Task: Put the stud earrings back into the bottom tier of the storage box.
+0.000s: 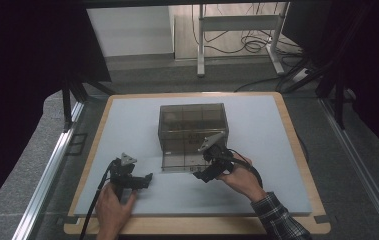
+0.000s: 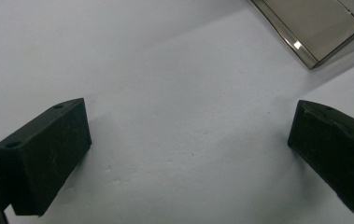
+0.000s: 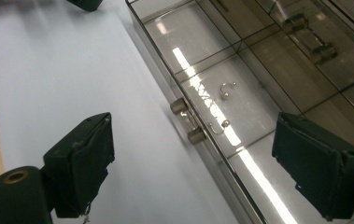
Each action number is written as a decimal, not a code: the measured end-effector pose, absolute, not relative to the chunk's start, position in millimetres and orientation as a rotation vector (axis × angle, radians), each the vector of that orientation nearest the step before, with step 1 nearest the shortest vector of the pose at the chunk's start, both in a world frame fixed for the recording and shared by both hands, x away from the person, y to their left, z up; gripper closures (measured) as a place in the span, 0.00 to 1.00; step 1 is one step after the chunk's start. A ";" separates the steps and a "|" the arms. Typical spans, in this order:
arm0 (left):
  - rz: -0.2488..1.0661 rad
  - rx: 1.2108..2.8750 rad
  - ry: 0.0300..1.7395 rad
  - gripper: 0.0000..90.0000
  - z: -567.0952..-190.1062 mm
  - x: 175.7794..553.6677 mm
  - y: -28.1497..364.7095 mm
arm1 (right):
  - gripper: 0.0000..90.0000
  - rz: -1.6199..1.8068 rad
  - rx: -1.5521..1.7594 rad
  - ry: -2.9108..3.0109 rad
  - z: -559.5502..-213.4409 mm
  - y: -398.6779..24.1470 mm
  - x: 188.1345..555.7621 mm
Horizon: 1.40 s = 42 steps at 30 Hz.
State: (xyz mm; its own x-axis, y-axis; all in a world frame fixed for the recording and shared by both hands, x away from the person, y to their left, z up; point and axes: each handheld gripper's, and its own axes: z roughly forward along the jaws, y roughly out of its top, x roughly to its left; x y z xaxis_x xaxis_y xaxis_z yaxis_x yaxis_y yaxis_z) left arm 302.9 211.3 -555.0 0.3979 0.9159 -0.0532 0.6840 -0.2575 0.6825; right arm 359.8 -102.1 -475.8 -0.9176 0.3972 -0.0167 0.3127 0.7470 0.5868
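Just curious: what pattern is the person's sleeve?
Dark plaid, on the sleeve; the high view shows it best.

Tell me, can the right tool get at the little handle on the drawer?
Probably yes. The right tool is open, and the handle sits just ahead between its jaws on the pulled-out drawer, with nothing in between.

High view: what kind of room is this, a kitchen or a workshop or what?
Probably a lab or test workspace, not a kitchen. A board with a pale mat sits inside a dark framed enclosure, loose cables trail on the floor under a desk frame, and a smoky clear drawer box stands alone on the mat.
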 end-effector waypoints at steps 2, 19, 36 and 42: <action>0.474 2.029 1.362 0.00 -554.9 302.8 211.3 | 0.12 0.904 0.569 2.802 -475.8 -103.8 358.7; 0.471 2.026 1.366 0.00 -555.0 302.6 211.0 | 0.10 0.923 0.597 2.778 -481.3 -123.7 346.8; 0.471 2.032 1.363 0.00 -554.8 302.6 211.3 | 0.09 0.920 0.578 2.755 -490.6 -139.3 333.5; 0.471 2.032 1.363 0.00 -554.8 302.6 211.3 | 0.08 0.929 0.589 2.746 -493.8 -144.8 329.2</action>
